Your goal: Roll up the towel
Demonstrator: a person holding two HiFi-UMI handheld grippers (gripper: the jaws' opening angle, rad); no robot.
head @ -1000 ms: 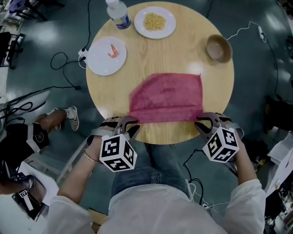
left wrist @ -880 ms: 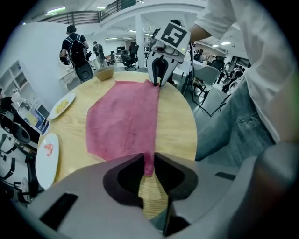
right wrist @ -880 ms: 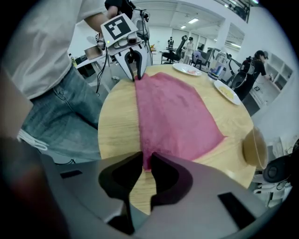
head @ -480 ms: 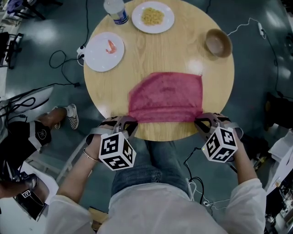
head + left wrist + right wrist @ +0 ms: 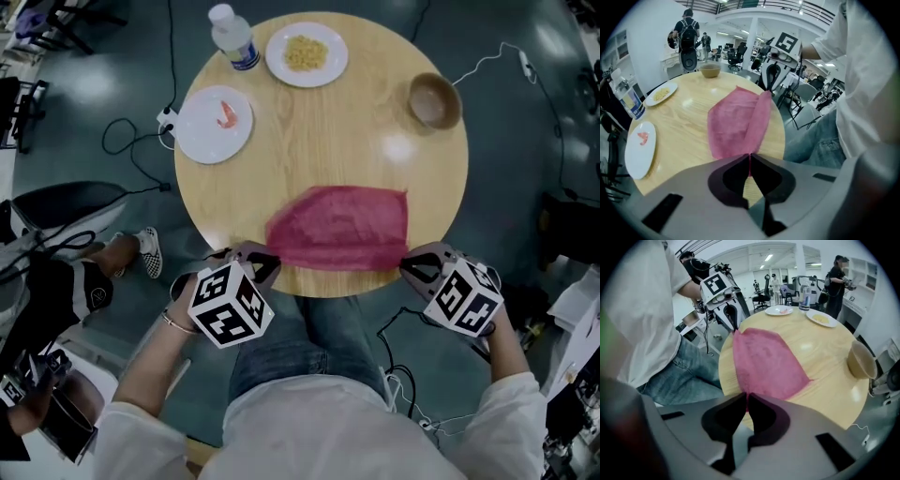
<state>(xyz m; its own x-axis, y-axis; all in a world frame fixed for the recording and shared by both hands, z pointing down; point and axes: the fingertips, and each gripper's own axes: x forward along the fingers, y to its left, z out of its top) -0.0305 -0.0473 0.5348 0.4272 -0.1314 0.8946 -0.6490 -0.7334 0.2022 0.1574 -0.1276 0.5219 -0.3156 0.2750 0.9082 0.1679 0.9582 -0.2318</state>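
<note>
We pinch the soft pink towel (image 5: 342,228) by its near corners, left gripper (image 5: 268,260) and right gripper (image 5: 405,265) both clenched on cloth; it lies rumpled at the near edge of the round wooden table (image 5: 319,141).

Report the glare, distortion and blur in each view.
Head view: dim overall, with a pale glare patch on the round table near the bowl. Left gripper view: fisheye bend, black corners, left gripper soft up close, towel sharper. Right gripper view: same bend, right gripper blurred, ceiling lights bright.
</note>
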